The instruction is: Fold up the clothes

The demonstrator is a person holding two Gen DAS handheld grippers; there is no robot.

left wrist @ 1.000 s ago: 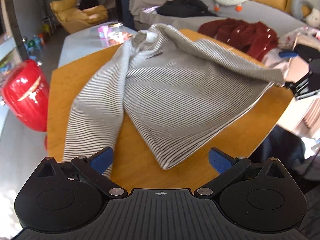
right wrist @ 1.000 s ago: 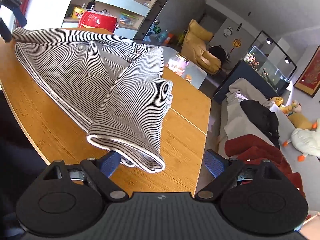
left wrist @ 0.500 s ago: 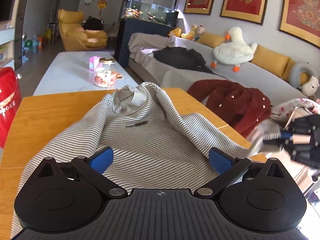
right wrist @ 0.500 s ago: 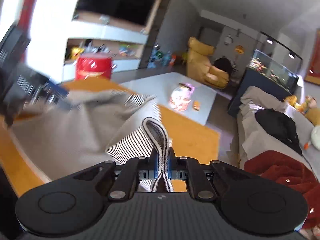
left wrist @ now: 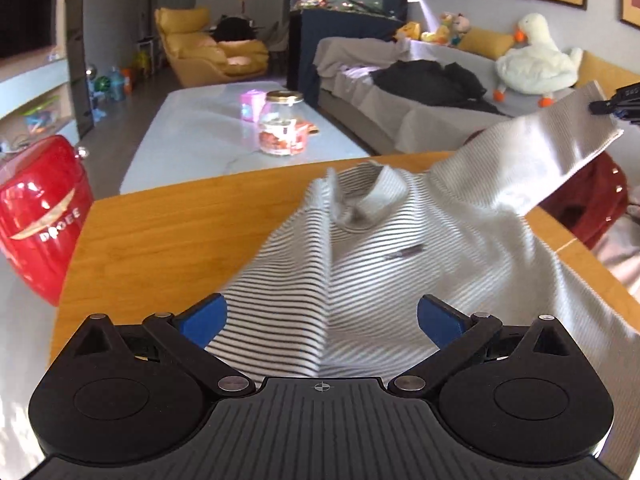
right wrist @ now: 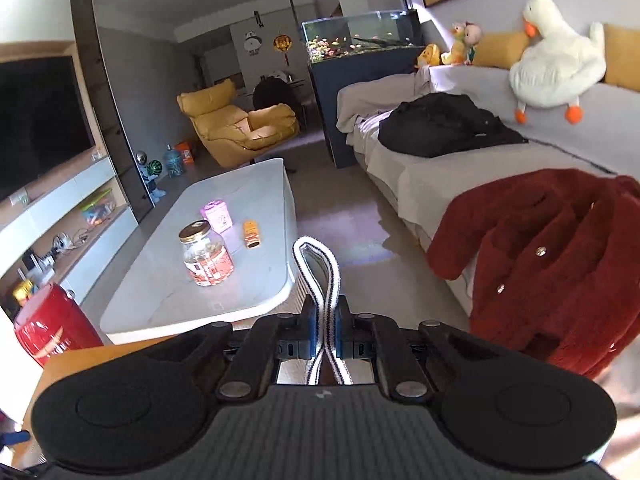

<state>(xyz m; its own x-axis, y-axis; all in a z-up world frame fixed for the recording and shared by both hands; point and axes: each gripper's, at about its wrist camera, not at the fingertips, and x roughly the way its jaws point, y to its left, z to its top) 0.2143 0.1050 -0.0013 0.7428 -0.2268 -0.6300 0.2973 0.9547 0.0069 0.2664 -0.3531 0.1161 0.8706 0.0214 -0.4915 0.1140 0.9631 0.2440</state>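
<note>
A grey-and-black striped sweater (left wrist: 380, 264) lies on the wooden table (left wrist: 168, 232), collar away from me. My left gripper (left wrist: 322, 316) is open, its blue pads on either side of the sweater's near part, holding nothing. My right gripper (right wrist: 322, 330) is shut on a folded edge of the striped sweater (right wrist: 316, 264), which sticks up between the pads. In the left wrist view that lifted part (left wrist: 552, 152) hangs in the air at the right, leading to the right gripper (left wrist: 616, 102) at the frame edge.
A red appliance (left wrist: 36, 216) stands left of the table. Beyond it are a white coffee table (right wrist: 224, 248) with a glass jar (right wrist: 206, 254), a sofa with a red coat (right wrist: 552, 248), black clothes (right wrist: 440, 124) and a plush duck (right wrist: 556, 52).
My right gripper closed on the sweater's edge and lifted it up and to the right, swinging to face the room. My left gripper came down low over the sweater, still open.
</note>
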